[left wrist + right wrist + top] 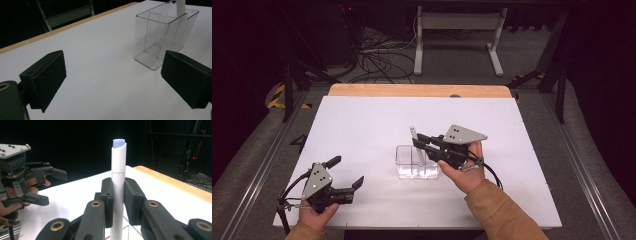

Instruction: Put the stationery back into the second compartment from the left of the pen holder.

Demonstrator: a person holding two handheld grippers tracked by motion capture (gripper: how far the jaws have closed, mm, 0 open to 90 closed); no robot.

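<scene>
A white pen with a pale blue tip [118, 167] stands upright, and my right gripper [118, 200] is shut on its barrel. From above, the pen [414, 137] reaches down into a clear plastic holder [409, 164] with two compartments at the table's middle; my right gripper [420, 141] hangs over the holder's right half. The holder [160, 42] shows again past the left jaws, with the pen [180, 8] in its far side. My left gripper [346, 173] rests open near the front left edge, nothing between its jaws.
The white tabletop [362, 125] has a wooden strip [419, 90] along its far edge. Beyond it stand a white metal frame [457, 35] and loose cables [379, 57] on the floor. My left gripper [40, 186] is off at the left of the right gripper view.
</scene>
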